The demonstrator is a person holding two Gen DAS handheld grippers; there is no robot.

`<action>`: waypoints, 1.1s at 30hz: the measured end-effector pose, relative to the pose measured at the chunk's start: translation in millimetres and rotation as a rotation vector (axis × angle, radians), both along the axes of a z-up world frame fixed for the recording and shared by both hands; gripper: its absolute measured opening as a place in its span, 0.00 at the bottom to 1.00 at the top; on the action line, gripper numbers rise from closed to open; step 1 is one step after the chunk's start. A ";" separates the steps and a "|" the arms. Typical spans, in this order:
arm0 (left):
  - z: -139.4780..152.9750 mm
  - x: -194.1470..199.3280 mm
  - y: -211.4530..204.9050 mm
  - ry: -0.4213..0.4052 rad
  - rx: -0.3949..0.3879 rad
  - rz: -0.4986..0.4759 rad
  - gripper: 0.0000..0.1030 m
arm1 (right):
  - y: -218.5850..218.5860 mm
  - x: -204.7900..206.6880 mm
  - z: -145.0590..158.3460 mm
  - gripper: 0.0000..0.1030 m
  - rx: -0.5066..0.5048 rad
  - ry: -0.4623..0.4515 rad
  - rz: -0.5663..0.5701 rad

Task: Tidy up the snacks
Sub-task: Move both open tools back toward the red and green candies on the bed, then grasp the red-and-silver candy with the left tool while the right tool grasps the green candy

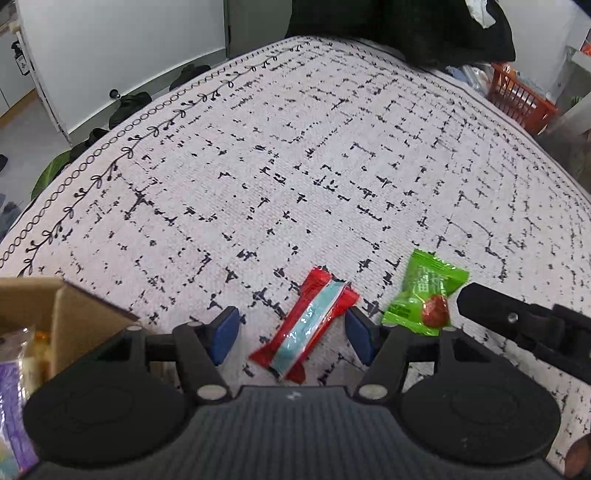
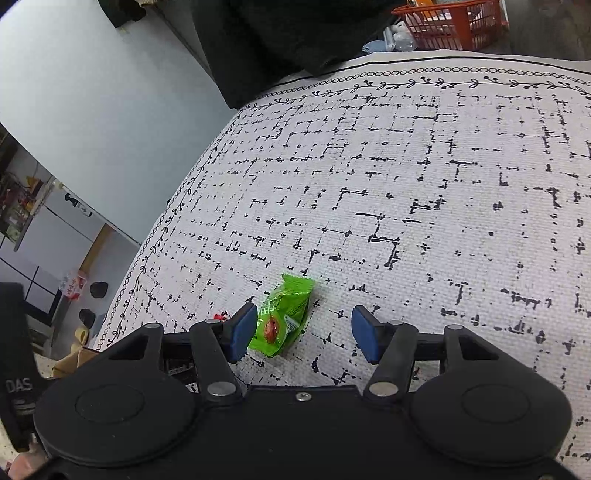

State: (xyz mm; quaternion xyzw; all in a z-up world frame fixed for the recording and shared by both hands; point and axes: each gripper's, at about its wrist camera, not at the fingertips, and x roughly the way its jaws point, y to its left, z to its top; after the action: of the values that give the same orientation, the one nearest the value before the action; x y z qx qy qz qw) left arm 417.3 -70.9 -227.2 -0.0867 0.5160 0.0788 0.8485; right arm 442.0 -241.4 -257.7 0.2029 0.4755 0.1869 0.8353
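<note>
A red snack packet with a pale blue stripe lies on the patterned cloth between the blue pads of my left gripper, which is open around it without touching. Just to its right lies a green snack packet with a red fruit picture. In the right wrist view the same green packet sits on the cloth beside the left pad of my open right gripper; the pads do not press on it. The right gripper's black finger reaches in from the right of the left wrist view.
A cardboard box holding several wrapped snacks stands at the lower left in the left wrist view. An orange basket sits beyond the table's far edge. Dark clothing lies at the far end of the cloth.
</note>
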 end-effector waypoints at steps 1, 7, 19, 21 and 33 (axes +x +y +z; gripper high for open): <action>-1.8 1.4 0.4 -0.002 -0.004 0.002 0.61 | 1.7 2.0 -1.5 0.55 -0.004 0.003 0.005; -4.5 1.9 3.1 -0.032 -0.035 0.017 0.57 | 11.1 7.9 -5.5 0.52 -0.019 -0.001 0.030; 2.2 -2.8 14.3 -0.038 -0.128 0.047 0.19 | 30.0 11.5 -10.0 0.43 -0.075 -0.026 0.057; 4.4 -5.2 15.1 -0.042 -0.134 0.050 0.19 | 32.9 11.9 -10.4 0.33 -0.094 -0.034 0.069; 40.4 -26.9 17.7 -0.101 -0.163 0.073 0.19 | 26.1 -12.4 14.0 0.27 -0.046 -0.076 0.036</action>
State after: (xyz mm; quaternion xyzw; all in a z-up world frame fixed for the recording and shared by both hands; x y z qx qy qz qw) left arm 390.4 -53.2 -186.8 -0.1780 0.4737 0.0633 0.8602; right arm 429.6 -215.3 -243.7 0.1676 0.4513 0.1986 0.8537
